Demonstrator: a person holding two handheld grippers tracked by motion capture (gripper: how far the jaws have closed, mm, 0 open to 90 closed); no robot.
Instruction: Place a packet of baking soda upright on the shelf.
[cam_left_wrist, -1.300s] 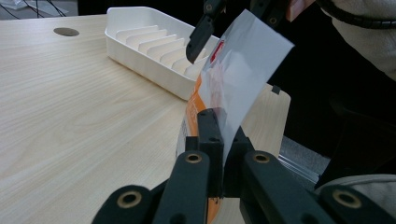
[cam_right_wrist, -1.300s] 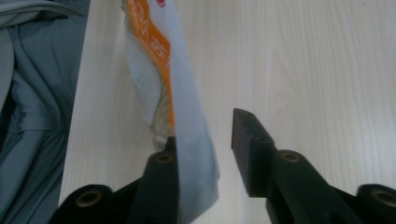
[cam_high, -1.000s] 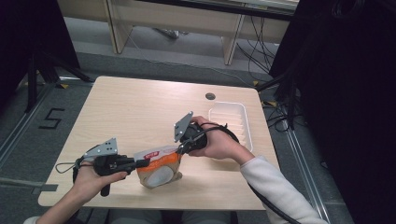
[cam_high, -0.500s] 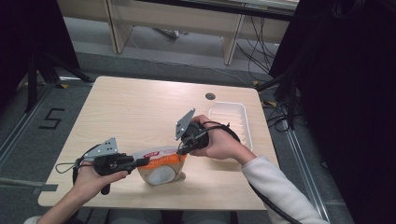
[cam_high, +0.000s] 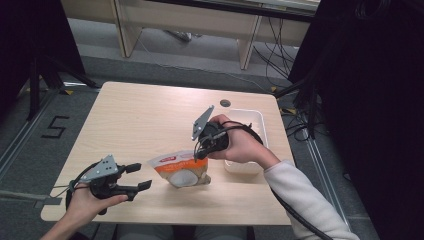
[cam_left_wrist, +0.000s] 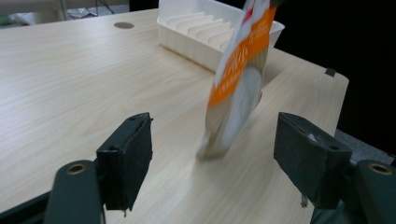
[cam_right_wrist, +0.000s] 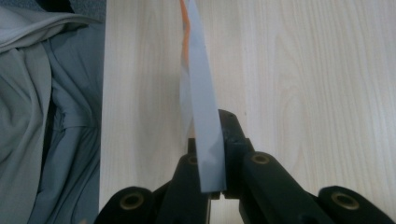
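An orange-and-white food pouch (cam_high: 180, 170) hangs over the front middle of the wooden table, its bottom near the tabletop. My right gripper (cam_high: 199, 154) is shut on the pouch's top right corner; in the right gripper view the pouch's thin edge (cam_right_wrist: 203, 116) is pinched between the black jaws (cam_right_wrist: 217, 154). My left gripper (cam_high: 140, 176) sits to the left of the pouch, apart from it. Its jaws have just been opening and nothing is between them. In the left gripper view the pads (cam_left_wrist: 130, 158) stand wide, with the pouch (cam_left_wrist: 238, 88) a little beyond them.
A white ribbed tray (cam_high: 252, 120) stands at the table's right side, behind the right hand, also seen in the left gripper view as the tray (cam_left_wrist: 187, 32). A round cable hole (cam_high: 225, 103) lies at the back. The person's grey clothing (cam_right_wrist: 42, 116) is at the front edge.
The left gripper let go of the pouch's left end, opened wide and drew back to the left. The right gripper lifted slightly with the pouch still held.
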